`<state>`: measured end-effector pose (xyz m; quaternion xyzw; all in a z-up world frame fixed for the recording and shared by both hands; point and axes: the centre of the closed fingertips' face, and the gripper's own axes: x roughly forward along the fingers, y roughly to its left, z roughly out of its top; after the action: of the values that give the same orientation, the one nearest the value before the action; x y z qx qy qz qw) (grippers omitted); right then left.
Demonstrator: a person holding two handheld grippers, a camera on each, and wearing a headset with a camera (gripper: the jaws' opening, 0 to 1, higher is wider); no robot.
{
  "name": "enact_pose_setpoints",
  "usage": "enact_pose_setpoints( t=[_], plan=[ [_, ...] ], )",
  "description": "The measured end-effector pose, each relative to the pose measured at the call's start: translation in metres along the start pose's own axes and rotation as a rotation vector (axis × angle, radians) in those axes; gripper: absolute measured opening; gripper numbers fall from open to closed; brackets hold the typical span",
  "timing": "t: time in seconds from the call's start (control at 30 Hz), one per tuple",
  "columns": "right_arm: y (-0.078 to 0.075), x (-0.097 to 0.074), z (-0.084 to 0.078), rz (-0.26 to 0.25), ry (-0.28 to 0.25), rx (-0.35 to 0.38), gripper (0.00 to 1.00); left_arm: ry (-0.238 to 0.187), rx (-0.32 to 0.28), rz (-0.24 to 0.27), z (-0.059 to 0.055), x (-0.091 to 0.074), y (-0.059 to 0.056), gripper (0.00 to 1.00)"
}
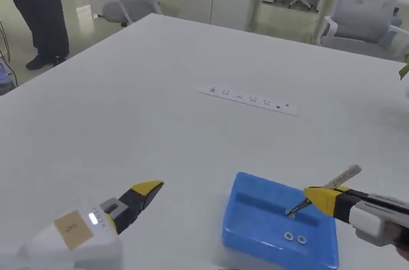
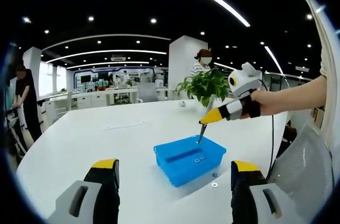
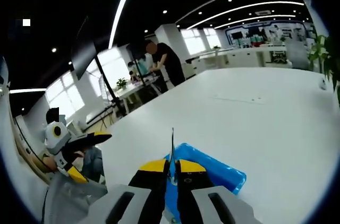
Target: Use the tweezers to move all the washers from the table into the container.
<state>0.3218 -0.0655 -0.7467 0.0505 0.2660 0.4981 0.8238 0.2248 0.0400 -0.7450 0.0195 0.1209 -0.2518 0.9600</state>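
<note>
One blue container (image 1: 246,219), one pair of tweezers (image 1: 344,175) and two grippers are shown. Two washers (image 1: 289,237) are counted in the container, just below the right gripper (image 1: 321,198). One further washer (image 2: 214,184) is seen on the table (image 2: 79,144), near a jaw of the left gripper (image 1: 150,189).

No legible text, brand, number or sign found in any view. Candidates checked in head view: tan square sticker (image 1: 72,228) on white housing of left gripper (image 1: 148,192), faint marks, too blurred to read; row of small dark marks (image 1: 249,99) on white tabletop (image 1: 128,110), too small to read.
</note>
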Motion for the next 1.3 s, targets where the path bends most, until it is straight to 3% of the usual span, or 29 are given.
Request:
enact_pose_setpoints(
  t=[0.43, 0.97, 1.3],
  plan=[
    [-0.019, 0.029, -0.023, 0.003, 0.134, -0.061, 0.03, 0.005, 0.002, -0.005, 0.000, 0.001, -0.001, 0.88],
    [-0.030, 0.048, -0.045, 0.006, 0.232, -0.115, 0.03, 0.008, 0.004, -0.003, 0.000, 0.001, 0.000, 0.88],
    [-0.030, 0.051, -0.053, -0.005, 0.271, -0.168, 0.03, -0.001, -0.002, 0.005, 0.001, 0.000, 0.002, 0.89]
  ],
)
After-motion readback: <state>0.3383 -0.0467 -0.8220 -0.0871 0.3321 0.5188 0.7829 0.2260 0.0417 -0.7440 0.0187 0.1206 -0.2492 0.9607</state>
